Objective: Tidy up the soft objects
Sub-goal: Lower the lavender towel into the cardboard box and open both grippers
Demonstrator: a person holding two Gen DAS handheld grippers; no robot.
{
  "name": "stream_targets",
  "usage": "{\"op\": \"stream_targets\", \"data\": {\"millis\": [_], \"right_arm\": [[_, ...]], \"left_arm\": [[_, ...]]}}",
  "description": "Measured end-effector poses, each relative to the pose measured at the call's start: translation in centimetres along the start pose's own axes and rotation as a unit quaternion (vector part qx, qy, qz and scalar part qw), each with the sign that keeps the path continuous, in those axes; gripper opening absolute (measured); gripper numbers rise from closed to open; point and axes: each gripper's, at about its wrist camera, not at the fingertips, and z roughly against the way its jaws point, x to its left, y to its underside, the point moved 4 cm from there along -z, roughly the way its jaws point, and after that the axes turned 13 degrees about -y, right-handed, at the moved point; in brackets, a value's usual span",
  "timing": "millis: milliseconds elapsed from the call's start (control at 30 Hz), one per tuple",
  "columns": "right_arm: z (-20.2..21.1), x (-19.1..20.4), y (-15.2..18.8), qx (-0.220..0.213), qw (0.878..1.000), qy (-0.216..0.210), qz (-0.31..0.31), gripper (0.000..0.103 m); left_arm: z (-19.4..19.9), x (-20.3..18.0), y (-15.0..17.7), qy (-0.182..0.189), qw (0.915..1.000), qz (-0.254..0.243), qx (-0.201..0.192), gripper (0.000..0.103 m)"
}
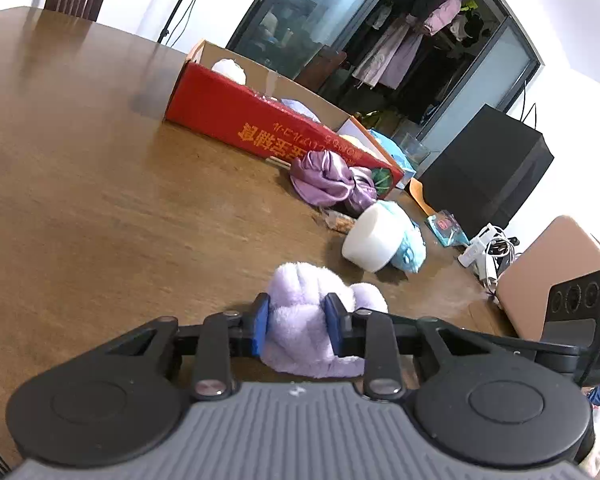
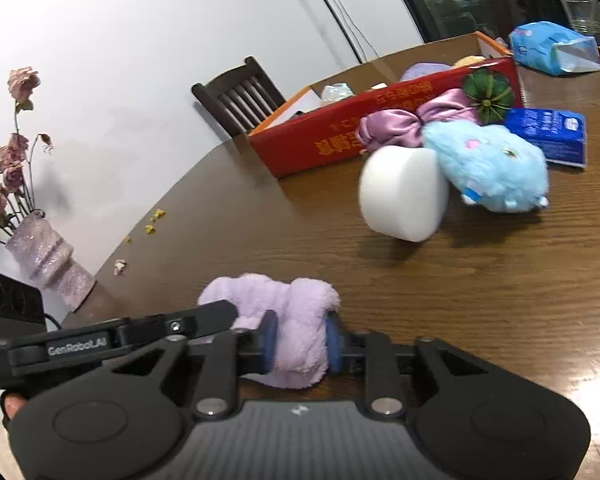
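Observation:
A fluffy lilac cloth (image 1: 300, 292) lies bunched on the brown table (image 1: 120, 200), and both grippers hold it. My left gripper (image 1: 298, 325) is shut on one fold, its blue pads pressing from both sides. My right gripper (image 2: 302, 340) is shut on another fold of the lilac cloth (image 2: 284, 300). The left gripper's body (image 2: 100, 346) lies close beside it on the left. Farther back stand a white foam cylinder (image 2: 404, 196), a blue plush toy (image 2: 488, 168) and a purple satin piece (image 2: 392, 128), against an open red cardboard box (image 2: 340, 136) holding soft items.
A vase of dried roses (image 2: 44, 256) stands at the table's left edge, with a dark chair (image 2: 240, 96) behind it. Blue tissue packs (image 2: 548, 136) lie by the box. A black bag (image 1: 488, 168), a power strip with cables (image 1: 488, 248) and a pink flat object (image 1: 556, 272) are at the right.

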Motion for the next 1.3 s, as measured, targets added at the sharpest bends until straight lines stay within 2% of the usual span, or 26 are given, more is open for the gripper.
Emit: {"op": "stream_targets", "data": {"millis": [67,133,200,267,367,500,567,667,733,833,900,967,1033,1100,1133,1300], "right_arm": [[-0.2,0.0,-1.1,-0.001,1.000,-0.006,0.004,0.017],[0.0,0.3,-3.5,-0.021,1.000,-0.009,0.016,0.017],[0.1,0.8,-7.4,-0.044,0.998,-0.016,0.044,0.017],[-0.7,1.4,-12.5,-0.056,0.995,-0.016,0.081,0.017],[-5.0,0.4,-20.9,-0.032,0.993,0.015,0.109,0.017],[-14.2,-4.4,-28.1,0.038,0.996,0.051,0.056,0.017],[-17.5,-6.5,-29.6,0.050,0.996,0.065,0.032,0.017],[-21.4,-7.9,-30.1,0.076,0.993,0.084,0.033,0.017],[-23.2,-8.7,-29.7,0.096,0.990,0.100,0.037,0.017],[-24.6,-10.4,-28.6,0.131,0.986,0.103,0.016,0.019],[-24.7,-11.0,-28.9,0.136,0.987,0.086,-0.010,0.020],[-24.5,-10.8,-28.9,0.134,0.988,0.082,-0.001,0.020],[-24.0,-10.5,-29.0,0.127,0.988,0.087,0.009,0.024],[-22.6,-9.7,-29.1,0.114,0.988,0.096,0.027,0.029],[-21.7,-9.2,-29.2,0.108,0.989,0.096,0.034,0.035],[-15.4,-7.3,-31.2,0.074,0.990,0.102,0.057,0.041]], "left_arm": [[-0.3,-0.5,-2.0,0.013,0.9998,-0.011,-0.012,0.028],[-0.3,-1.4,-5.8,0.028,0.9980,-0.035,-0.045,0.028],[-0.9,-2.2,-10.8,0.047,0.9948,-0.046,-0.078,0.028],[-3.6,-2.8,-16.1,0.033,0.9926,-0.074,-0.090,0.028],[-10.2,-2.2,-22.6,-0.007,0.9967,-0.076,-0.026,0.027],[-18.1,-0.5,-27.9,-0.081,0.9912,-0.103,0.018,0.028],[-20.9,0.5,-28.7,-0.126,0.9850,-0.115,0.025,0.028],[-22.9,0.8,-27.9,-0.180,0.9689,-0.169,0.017,0.026],[-23.3,0.5,-27.3,-0.180,0.9614,-0.207,0.012,0.025],[-23.5,-0.1,-26.9,-0.186,0.9546,-0.231,0.024,0.025],[-23.5,0.0,-26.8,-0.186,0.9544,-0.232,0.029,0.026],[-23.4,0.1,-27.1,-0.181,0.9576,-0.222,0.030,0.029],[-22.4,0.3,-27.3,-0.175,0.9621,-0.208,0.022,0.041],[-21.2,0.3,-27.8,-0.167,0.9672,-0.190,0.021,0.059],[-20.5,0.3,-28.1,-0.167,0.9688,-0.182,0.019,0.060],[-16.2,-0.7,-29.2,-0.171,0.9691,-0.177,-0.006,0.060]]}}
